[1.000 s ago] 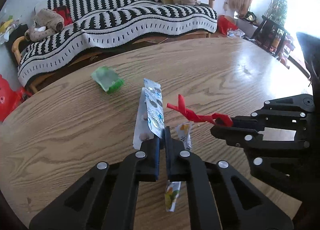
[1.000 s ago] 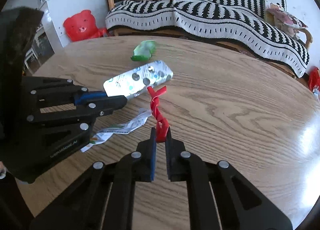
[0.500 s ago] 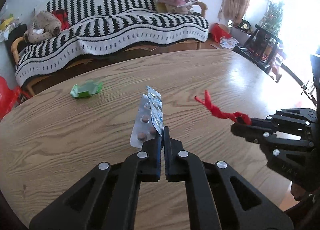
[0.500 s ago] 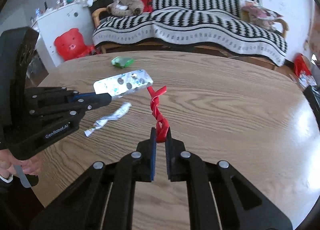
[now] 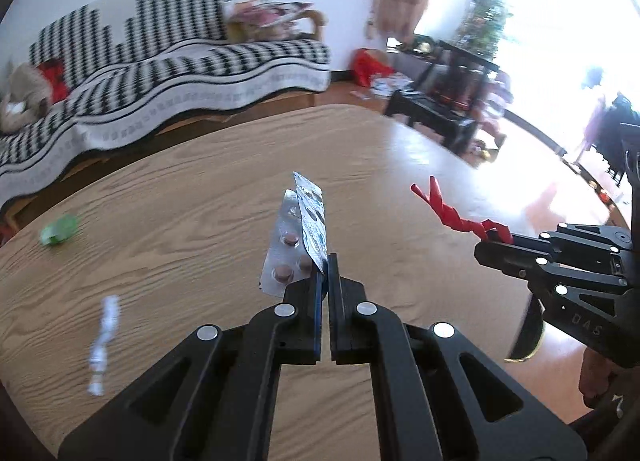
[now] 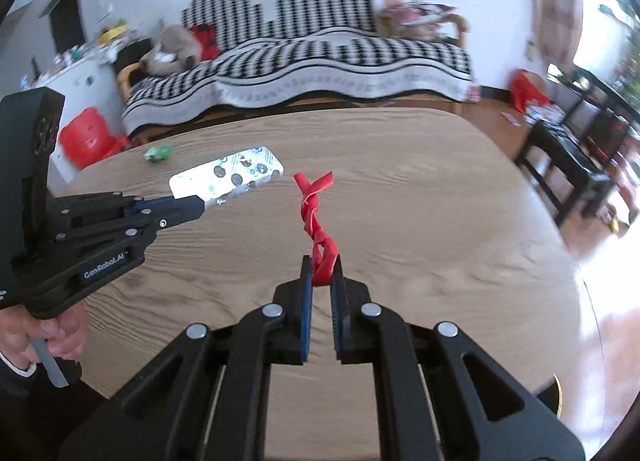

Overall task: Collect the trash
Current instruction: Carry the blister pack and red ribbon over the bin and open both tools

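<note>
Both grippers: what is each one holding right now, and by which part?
Left gripper pinches the blister packs by their lower corner. Right gripper clamps the twisted red strip at its near end.

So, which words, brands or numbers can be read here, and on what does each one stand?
"GenRobot.AI": on the side of the left gripper, in the right wrist view.
"D46", not sure: on the body of the right gripper, in the left wrist view.
Print on the blister pack: too small and blurred to read.
</note>
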`<move>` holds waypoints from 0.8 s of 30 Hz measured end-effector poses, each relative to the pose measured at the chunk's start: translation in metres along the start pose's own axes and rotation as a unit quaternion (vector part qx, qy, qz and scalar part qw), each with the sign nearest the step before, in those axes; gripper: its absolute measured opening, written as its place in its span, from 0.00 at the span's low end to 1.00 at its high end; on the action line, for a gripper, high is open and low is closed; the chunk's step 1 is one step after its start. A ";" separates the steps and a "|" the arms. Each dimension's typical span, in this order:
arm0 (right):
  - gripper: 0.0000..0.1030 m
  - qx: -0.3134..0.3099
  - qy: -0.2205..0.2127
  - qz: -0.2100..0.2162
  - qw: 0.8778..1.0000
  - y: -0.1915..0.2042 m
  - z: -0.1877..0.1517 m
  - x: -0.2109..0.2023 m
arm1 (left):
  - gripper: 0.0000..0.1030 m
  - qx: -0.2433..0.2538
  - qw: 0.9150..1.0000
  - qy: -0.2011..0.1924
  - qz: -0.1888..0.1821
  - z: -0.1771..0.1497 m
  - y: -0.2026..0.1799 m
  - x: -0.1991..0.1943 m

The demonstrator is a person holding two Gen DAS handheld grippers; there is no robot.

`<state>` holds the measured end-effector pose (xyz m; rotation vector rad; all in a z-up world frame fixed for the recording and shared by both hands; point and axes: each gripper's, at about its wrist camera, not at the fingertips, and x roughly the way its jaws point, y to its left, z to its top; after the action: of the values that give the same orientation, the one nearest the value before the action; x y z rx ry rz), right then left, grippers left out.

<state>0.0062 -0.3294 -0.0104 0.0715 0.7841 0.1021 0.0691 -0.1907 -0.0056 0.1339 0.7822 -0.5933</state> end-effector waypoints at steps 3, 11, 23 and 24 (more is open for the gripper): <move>0.09 0.022 0.000 -0.022 1.000 -0.034 -0.016 -0.020 | 0.01 0.019 0.999 0.005 -0.026 0.000 -0.041 0.010; 0.09 0.095 -0.006 -0.077 0.992 -0.123 -0.070 -0.078 | 0.01 0.068 0.993 0.021 -0.093 -0.006 -0.138 0.033; 0.09 0.249 0.036 -0.133 0.959 -0.242 -0.169 -0.129 | 0.01 0.138 0.971 0.062 -0.188 -0.043 -0.265 0.062; 0.09 0.258 0.040 -0.136 0.956 -0.248 -0.175 -0.131 | 0.01 0.144 0.969 0.066 -0.189 -0.048 -0.273 0.064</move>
<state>-0.1940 -0.5867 -0.0677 0.4554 0.8796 -0.3678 -0.0753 -0.4307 -0.0570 0.2970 0.8534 -1.0698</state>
